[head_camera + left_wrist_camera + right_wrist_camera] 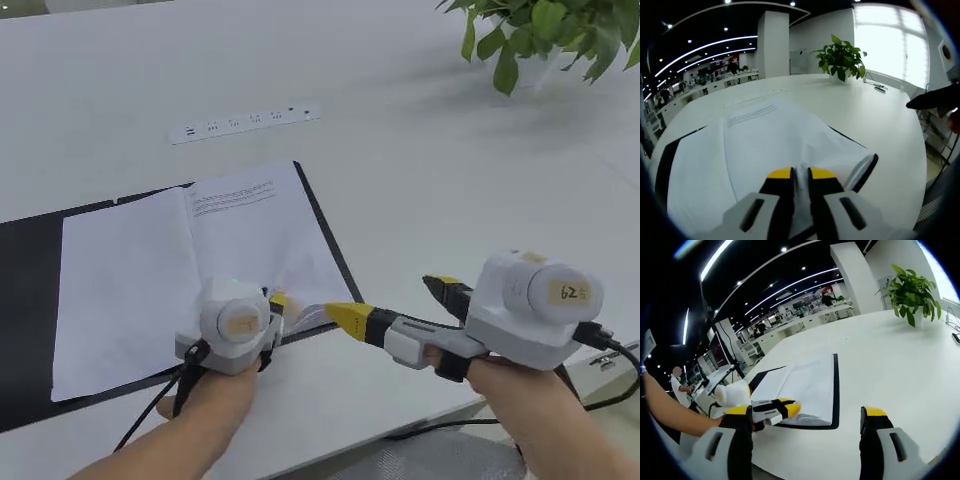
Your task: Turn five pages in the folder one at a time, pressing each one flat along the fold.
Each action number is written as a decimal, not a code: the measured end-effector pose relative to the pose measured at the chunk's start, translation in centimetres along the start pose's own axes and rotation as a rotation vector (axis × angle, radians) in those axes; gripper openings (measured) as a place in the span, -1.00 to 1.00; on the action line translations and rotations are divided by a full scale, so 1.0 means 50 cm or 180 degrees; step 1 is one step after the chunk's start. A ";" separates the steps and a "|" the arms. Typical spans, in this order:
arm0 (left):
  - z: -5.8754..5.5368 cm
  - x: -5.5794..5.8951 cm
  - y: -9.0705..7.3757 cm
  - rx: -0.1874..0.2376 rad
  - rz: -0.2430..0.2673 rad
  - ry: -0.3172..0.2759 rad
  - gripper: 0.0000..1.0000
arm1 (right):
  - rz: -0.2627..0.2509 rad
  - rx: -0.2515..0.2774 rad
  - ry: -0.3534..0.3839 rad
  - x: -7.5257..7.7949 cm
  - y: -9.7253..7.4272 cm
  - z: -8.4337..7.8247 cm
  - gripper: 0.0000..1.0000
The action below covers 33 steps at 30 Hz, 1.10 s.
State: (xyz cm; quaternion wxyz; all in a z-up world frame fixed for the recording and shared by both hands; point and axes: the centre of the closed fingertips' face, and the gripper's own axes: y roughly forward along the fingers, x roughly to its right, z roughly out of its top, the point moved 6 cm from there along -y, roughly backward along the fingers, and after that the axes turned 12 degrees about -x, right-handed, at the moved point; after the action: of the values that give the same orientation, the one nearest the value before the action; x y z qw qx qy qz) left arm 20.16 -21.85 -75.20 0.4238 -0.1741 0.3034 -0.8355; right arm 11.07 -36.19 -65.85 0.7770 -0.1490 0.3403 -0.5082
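Left claw (800,172) grips the page (775,135) by its near edge, bottom centre. It looks light and floppy. Right claw (392,300) hangs released, lower right.

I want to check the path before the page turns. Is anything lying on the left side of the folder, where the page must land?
Nothing visible does. The left gripper is shut on the right page at its lower edge, and the left page lies bare.
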 end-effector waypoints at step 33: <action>-0.002 -0.001 0.001 0.0083 -0.0035 -0.0192 -0.83 | 0.0357 -0.0687 0.0450 0.013 0.172 -0.035 0.02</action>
State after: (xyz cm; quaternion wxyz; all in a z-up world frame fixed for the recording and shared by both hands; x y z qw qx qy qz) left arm 20.15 -21.79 -75.33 0.4304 -0.1954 0.2785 -0.8361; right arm 15.96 -32.81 -72.36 0.7577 -0.1762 0.4547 -0.4336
